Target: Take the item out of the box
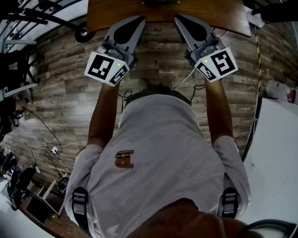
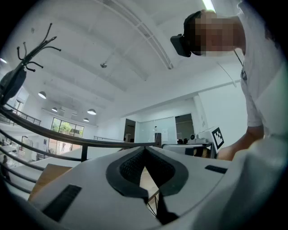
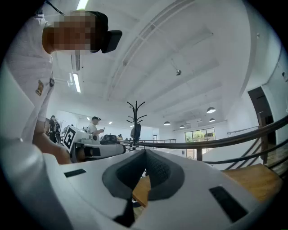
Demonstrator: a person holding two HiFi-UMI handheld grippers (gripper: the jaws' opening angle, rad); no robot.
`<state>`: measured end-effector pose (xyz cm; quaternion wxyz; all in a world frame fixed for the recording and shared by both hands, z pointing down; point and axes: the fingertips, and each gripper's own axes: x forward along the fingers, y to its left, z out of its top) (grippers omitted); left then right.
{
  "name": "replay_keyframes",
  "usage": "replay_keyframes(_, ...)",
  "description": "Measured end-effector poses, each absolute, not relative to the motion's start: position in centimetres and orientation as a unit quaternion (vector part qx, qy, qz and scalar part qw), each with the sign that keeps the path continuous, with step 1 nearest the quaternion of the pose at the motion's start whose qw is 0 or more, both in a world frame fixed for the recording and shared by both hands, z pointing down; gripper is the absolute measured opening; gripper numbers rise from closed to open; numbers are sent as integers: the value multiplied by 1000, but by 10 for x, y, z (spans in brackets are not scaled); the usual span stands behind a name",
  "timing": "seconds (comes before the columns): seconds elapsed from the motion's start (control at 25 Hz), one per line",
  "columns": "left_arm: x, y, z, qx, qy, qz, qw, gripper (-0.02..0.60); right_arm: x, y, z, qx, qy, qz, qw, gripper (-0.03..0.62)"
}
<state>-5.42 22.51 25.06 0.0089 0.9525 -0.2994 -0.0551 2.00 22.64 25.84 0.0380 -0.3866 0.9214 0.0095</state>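
A brown wooden desk [image 1: 116, 16] ran across the top of the head view, above a plank floor [image 1: 153, 60] crossed by a thin cable [image 1: 184, 81]. The person's grey shirt [image 1: 158, 153] filled the lower half. Both arms reached toward the desk edge, and nothing lay between the claws and it. The left claw [image 1: 138, 19] [image 2: 145, 149] was closed, its ribbed pads meeting at the tips with nothing between them. The right claw [image 1: 179, 19] [image 3: 145, 153] was likewise fully closed and empty. A coat stand [image 3: 136, 112] and a dark railing [image 3: 225, 141] stood beyond it. A small olive shape [image 1: 160, 2], cut off at the desk's far edge, may have been the box; its look could not be made out.
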Motion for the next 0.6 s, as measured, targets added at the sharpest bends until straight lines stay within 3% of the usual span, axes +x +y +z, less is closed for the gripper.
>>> replay_keyframes(0.6, -49, 220, 252, 949, -311, -58, 11, 18, 26, 227, 255, -376, 925, 15, 48, 31)
